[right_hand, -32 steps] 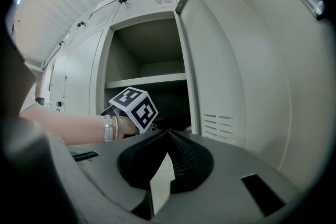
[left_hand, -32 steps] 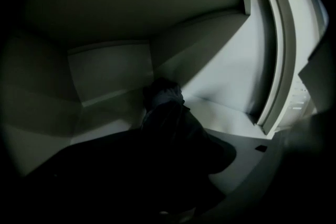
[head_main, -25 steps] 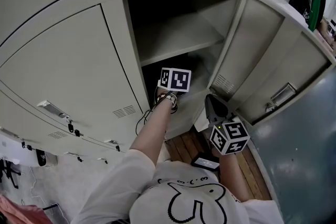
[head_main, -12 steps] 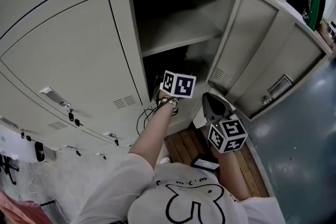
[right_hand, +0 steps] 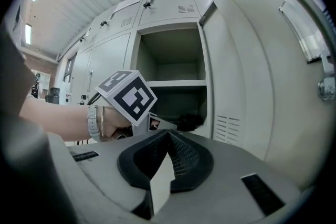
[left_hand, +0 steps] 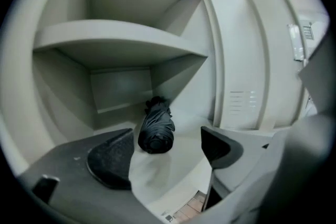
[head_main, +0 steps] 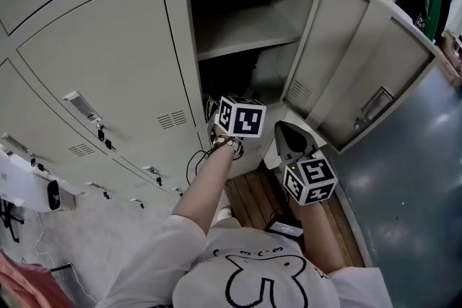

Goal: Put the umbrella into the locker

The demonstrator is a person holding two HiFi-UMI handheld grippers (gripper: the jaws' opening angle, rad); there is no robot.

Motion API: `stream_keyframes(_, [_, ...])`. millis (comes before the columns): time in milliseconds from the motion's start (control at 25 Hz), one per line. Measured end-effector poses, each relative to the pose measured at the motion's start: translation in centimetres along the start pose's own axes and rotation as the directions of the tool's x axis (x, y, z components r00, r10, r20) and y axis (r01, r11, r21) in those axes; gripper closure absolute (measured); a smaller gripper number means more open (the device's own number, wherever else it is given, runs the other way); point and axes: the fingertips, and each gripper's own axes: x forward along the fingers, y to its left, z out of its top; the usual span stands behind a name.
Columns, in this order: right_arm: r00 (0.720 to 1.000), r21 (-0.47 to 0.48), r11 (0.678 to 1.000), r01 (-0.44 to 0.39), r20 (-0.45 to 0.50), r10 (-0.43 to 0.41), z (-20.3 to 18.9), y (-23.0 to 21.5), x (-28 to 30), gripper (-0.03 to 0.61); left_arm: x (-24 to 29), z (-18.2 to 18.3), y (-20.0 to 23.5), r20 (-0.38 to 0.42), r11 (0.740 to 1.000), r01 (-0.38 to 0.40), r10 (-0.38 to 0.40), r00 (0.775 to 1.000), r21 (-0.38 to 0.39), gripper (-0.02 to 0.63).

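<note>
- My left tongs [left_hand: 165, 159] stand wide. The jaws have just been opening, and nothing is pressed between them.
- The umbrella [left_hand: 156, 131] lies folded on the floor of the locker [head_main: 289, 7], in the lower compartment under the shelf [left_hand: 121, 39], with one end towards me. In the left gripper view it shows between the two jaws but beyond their tips, apart from both. The putting-in looks done to me.
- I judge it light, with a stiff shaft inside and soft black cloth rolled round it. The cloth is probably slick and a little springy under the pads [left_hand: 107, 162]. Being round, the umbrella could roll if nudged on that smooth metal floor.
- If I had to take it up again, I would close across the thick middle of the roll, square to its length. There the cloth bunches and the shaft backs the grip. The near end looks too small and smooth to hold well.
- The door [head_main: 328, 32] hangs open to the right of the compartment, clear of the umbrella as far as I can see.
- My right tongs [right_hand: 168, 136] are outside the locker, near the door, with their pads drawn together and nothing in them.
</note>
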Motion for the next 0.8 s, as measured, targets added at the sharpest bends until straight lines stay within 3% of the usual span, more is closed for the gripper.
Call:
stream_keyframes(240, [0.999, -0.044, 0.999, -0.031, 0.037, 0.033, 0.7, 1.5, -1.9, 0.566, -4.2, -0.3, -1.2, 0.078, 0.998, 0.050, -0.048, 0.996, -0.033, 0.199])
stream_keyframes(640, [0.994, -0.073, 0.995, -0.061, 0.088, 0.068, 2.4, 4.1, -5.4, 0.566, -11.8, -1.2, -3.5, 0.177, 0.993, 0.113, -0.106, 0.978, -0.029, 0.267])
stream_keyframes(800, [0.991, -0.055, 0.996, -0.074, 0.106, 0.079, 2.7, 5.2, -7.0, 0.568, -14.8, -1.8, -4.0, 0.216, 0.993, 0.116, -0.106, 0.971, -0.037, 0.359])
